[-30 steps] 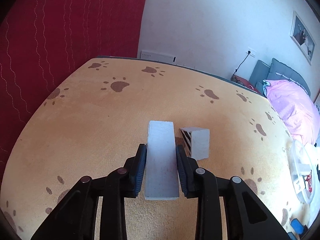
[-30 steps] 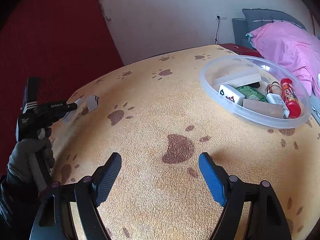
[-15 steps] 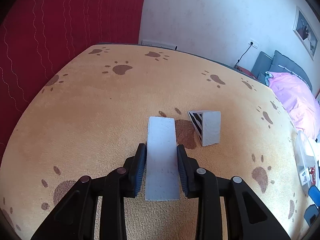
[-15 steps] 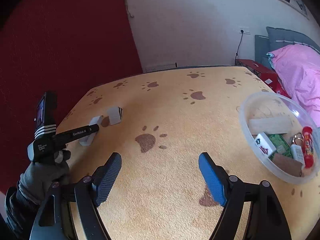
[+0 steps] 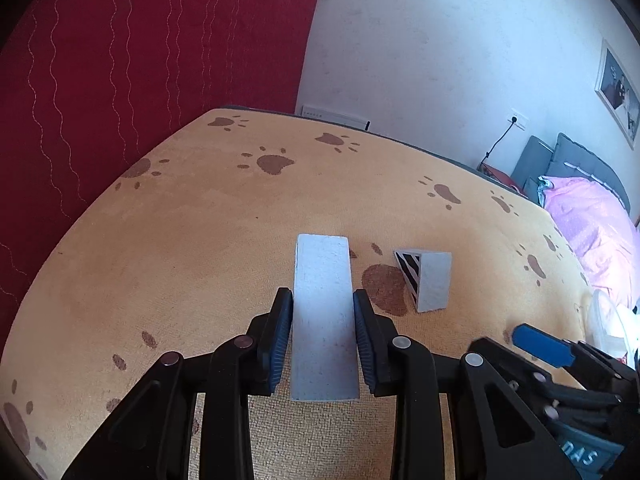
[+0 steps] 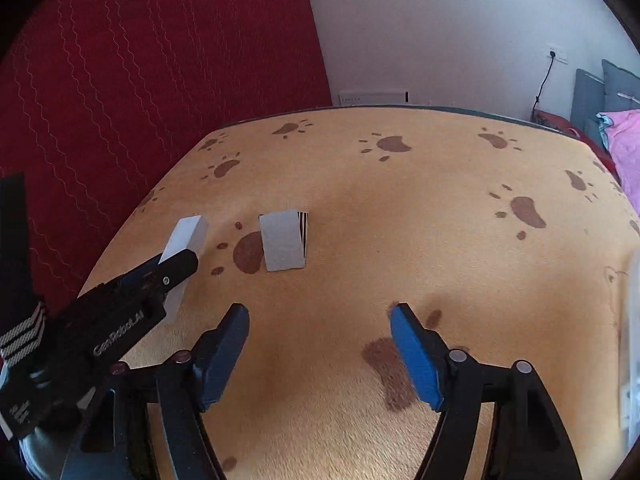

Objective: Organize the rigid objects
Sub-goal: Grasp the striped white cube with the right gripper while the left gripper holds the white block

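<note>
My left gripper (image 5: 322, 308) is shut on a long white block (image 5: 323, 312), held over the orange paw-print cloth (image 5: 180, 264). The block also shows in the right wrist view (image 6: 185, 242), with the left gripper (image 6: 176, 268) around it. A white wedge block with a black-striped side (image 5: 426, 280) lies on the cloth just right of the long block; it shows in the right wrist view too (image 6: 283, 245). My right gripper (image 6: 320, 328) is open and empty, near the wedge block and a little to its right. Its blue pad (image 5: 542, 346) shows in the left wrist view.
A clear plastic bowl (image 5: 604, 316) sits at the table's right edge, mostly cut off. A red curtain (image 6: 140, 80) hangs along the left side. A bed with a pink blanket (image 5: 592, 216) stands beyond the table's right side.
My right gripper has swung left, from facing the bowl to facing the two blocks, and now shows in the left wrist view. My left gripper keeps its hold on the long block.
</note>
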